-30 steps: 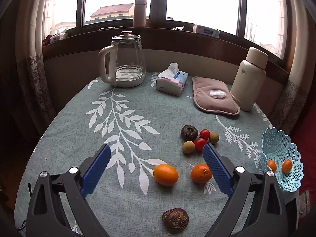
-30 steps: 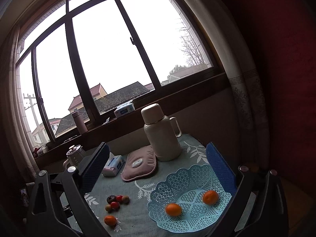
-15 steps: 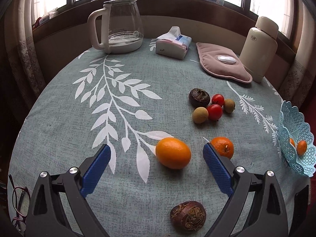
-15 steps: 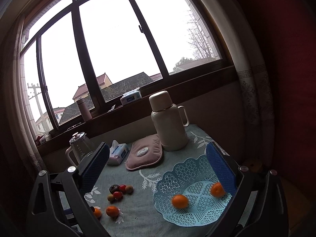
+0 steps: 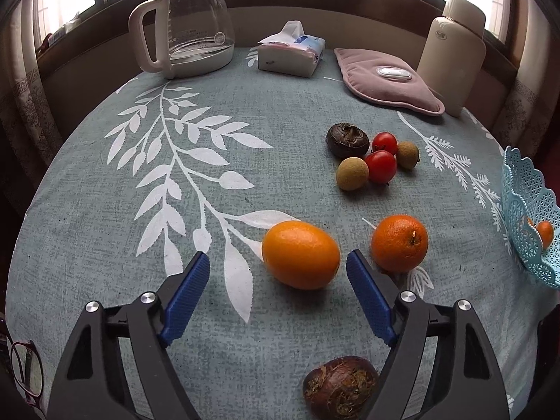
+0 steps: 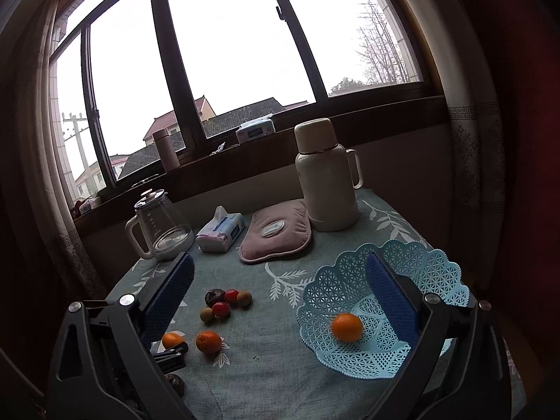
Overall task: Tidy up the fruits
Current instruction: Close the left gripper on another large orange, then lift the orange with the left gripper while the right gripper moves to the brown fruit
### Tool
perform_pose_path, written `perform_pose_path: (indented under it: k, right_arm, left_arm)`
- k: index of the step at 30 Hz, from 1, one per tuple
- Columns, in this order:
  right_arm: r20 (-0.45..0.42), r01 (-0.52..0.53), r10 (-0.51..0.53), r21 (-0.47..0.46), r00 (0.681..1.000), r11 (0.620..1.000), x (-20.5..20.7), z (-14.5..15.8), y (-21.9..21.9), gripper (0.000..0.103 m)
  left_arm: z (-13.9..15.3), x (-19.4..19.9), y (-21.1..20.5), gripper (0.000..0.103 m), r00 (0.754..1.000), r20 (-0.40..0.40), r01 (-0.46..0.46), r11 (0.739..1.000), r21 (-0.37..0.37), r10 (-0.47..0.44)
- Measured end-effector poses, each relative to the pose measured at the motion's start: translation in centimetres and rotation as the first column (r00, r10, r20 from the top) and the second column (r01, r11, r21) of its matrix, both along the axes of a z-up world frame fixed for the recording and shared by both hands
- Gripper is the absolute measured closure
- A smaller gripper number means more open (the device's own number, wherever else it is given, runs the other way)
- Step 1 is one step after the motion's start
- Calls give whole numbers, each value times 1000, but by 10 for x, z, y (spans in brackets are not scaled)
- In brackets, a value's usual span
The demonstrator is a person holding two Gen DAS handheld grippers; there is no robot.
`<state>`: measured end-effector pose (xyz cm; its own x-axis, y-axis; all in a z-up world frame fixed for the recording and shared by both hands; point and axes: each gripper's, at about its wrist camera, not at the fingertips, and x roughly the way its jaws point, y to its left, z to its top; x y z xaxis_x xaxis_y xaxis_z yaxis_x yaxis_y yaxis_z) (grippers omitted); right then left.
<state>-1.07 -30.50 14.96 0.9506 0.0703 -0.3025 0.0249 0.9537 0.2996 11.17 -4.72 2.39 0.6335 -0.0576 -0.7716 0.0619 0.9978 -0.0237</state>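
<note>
I see a round tabletop [image 5: 105, 210] under a grey-green cloth with white leaves. At the back stand a glass kettle [image 5: 189, 24], tissue pack [image 5: 290, 52], pink pad [image 5: 385, 84] and cream flask [image 5: 455, 52]. Mid-table lies a cluster of small fruits [image 5: 371, 161]; nearer me, an oval orange [image 5: 301, 253], a tangerine [image 5: 399, 243], a brown fruit [image 5: 341, 388]. A blue basket [image 5: 525, 217] sits at the right edge.

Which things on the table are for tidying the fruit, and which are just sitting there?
For the job:
oval orange
round orange
red tomatoes
small brown fruits
dark wrinkly fruits
blue basket

Just sitting there:
glass kettle
tissue pack
pink pad
cream flask
</note>
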Motion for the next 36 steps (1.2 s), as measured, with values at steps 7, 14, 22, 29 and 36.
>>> perform_pose_path:
  k: [7,14,22,29,36]
  right_arm:
    - [-56,-56,54,-32,997,998,9,-14,18,3]
    - [-111,-113,106,-64,988,991,18,-29,37,3]
    - [-160,-154,139,-83,977,985,25,-44,54,3]
    - [-193,-167,154,-56,969,984,28,-54,58,3]
    - [-236,-224,207,-48,949,973,28,-67,76,3]
  left_arm:
    - [-3,-1,-4,51,999,10,51,999,-16,-50]
    - [0,-5,-5,58,996,41,85,995,-49,-83]
    - [16,-12,2,58,993,89,76,996,-52,-71]
    - [26,-18,10,58,993,111,58,996,-64,-51]
    - [44,-27,18,58,987,158,45,997,-71,-33]
